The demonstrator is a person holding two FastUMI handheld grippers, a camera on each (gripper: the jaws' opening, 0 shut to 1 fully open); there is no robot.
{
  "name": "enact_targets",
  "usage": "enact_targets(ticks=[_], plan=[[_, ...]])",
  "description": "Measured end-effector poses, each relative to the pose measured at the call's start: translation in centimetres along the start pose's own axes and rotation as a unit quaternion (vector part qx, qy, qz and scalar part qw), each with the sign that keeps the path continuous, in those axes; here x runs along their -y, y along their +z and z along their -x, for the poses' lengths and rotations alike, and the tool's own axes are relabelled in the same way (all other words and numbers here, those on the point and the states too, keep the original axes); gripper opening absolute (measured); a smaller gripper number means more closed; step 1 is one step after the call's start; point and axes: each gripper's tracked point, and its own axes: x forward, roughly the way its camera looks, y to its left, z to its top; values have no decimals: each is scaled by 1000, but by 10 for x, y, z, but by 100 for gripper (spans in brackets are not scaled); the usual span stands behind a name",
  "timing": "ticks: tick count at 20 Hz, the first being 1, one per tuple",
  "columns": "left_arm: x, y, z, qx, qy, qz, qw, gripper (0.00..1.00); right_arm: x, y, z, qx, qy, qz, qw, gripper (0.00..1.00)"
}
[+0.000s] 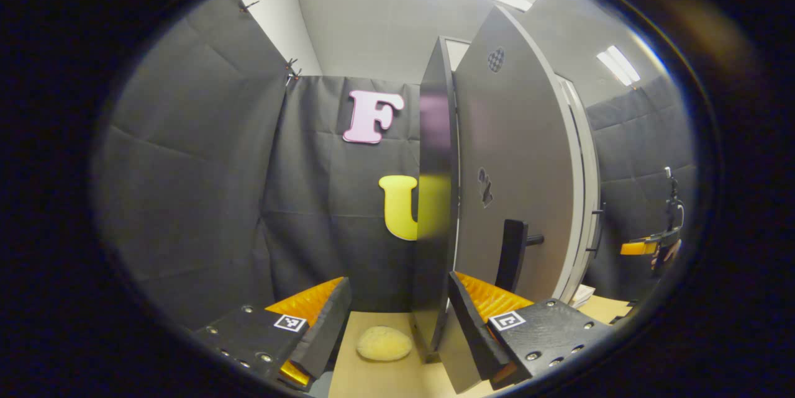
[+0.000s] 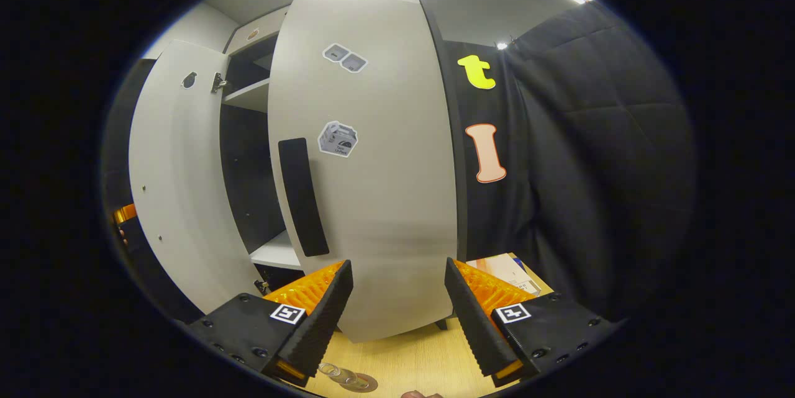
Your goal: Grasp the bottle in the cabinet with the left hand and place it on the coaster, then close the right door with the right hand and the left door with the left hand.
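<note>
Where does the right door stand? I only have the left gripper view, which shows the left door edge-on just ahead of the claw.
Observer: In the right gripper view the right door is not shut. The dark cabinet interior shows between it and the open left door.
Operator: Is the right claw gripping it?
Observer: No. The right claw is open and faces the door's front, beside its black handle.
Operator: And the bottle?
Observer: A clear item on a brown disc sits on the table at that view's bottom edge. It is likely the bottle on the coaster, but too cropped to be sure.
</note>
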Motion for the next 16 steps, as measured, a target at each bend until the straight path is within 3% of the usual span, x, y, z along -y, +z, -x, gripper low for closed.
enact_targets(ticks=[4,5,9,12,16], plan=[[15,5,-19,1,-25,-3,1000,92,11,1,2,4,-12,-8,1000,95],[18,5,-21,1,-26,-2,1000,92,16,0,3,4,-14,-10,1000,92],[31,1,-20,-2,-30,-11,1000,91,28,-3,3,4,-22,-23,999,95],[35,5,-21,-6,-18,-25,1000,88,36,-8,6,1,-25,-31,999,92],[40,4,-22,-10,-8,-28,1000,90,47,-13,3,-1,-26,-39,999,95]])
